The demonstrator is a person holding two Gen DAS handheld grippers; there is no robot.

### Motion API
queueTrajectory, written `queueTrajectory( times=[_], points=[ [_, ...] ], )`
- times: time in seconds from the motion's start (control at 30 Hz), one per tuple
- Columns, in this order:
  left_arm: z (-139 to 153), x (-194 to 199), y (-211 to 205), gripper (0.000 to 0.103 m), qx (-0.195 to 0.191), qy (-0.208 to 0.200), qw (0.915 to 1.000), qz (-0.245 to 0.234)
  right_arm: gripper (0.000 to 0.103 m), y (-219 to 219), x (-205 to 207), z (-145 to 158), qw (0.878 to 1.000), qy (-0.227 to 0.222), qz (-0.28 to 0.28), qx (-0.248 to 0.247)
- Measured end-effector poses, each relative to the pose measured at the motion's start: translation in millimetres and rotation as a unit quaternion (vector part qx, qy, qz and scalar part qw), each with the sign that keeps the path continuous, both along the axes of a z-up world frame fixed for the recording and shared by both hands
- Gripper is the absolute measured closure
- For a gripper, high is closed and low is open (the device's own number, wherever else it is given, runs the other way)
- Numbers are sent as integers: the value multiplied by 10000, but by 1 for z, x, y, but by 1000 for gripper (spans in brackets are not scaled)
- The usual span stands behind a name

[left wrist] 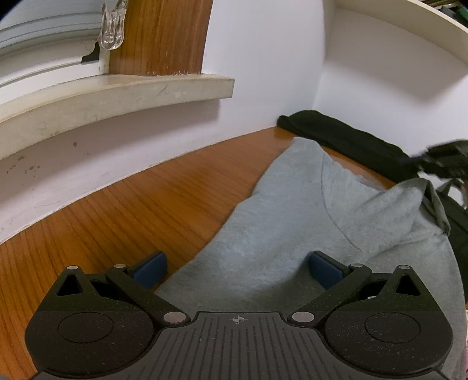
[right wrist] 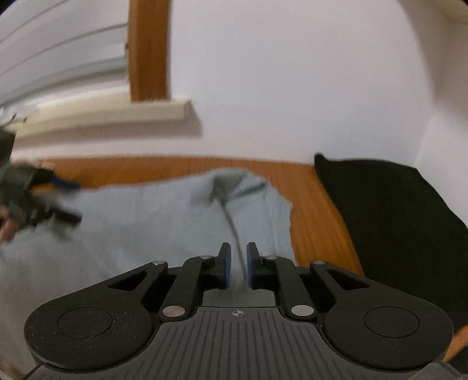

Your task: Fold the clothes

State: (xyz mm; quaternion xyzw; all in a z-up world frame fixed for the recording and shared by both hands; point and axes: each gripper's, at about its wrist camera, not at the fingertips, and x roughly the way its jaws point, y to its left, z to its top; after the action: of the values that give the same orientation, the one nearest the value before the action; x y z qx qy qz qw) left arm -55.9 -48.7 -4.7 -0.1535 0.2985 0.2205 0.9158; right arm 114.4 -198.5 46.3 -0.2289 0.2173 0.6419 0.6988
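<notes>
Wood-grain table (left wrist: 122, 210) fills the left of the left wrist view, running up to a white wall and a pale window sill (left wrist: 117, 93), with a clear plastic hook (left wrist: 111, 27) by the brown frame; the right wrist view shows no hook. The left gripper (left wrist: 238, 270) stands wide open, one blue pad over bare wood, the other over the grey sweatshirt (left wrist: 278, 233), whose edge lies between the fingers. The sweatshirt spreads flat across the table's right part, with a dark folded garment (left wrist: 345, 140) behind it against the wall. Only the right wrist view, which is blurred, shows the sweatshirt's collar and a dark drawstring (right wrist: 231, 225) running down between the fingers of the right gripper (right wrist: 237, 264). Its jaws are nearly closed with a narrow gap; whether they pinch the string or cloth I cannot tell.
</notes>
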Motion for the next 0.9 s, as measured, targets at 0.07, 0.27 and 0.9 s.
queueTrajectory(
  times=[0.07,0.27,0.9],
  points=[
    [0,0,0,0,-7,1,10000,3,79,26,4,-4,9999,50,-132,79],
    [0,0,0,0,-27,2,10000,10,71,95,12,-27,9978,576,-315,-27],
    [-1,-1,-1,0,-20,15,10000,11,102,69,-4,-22,9967,479,-229,621]
  ],
)
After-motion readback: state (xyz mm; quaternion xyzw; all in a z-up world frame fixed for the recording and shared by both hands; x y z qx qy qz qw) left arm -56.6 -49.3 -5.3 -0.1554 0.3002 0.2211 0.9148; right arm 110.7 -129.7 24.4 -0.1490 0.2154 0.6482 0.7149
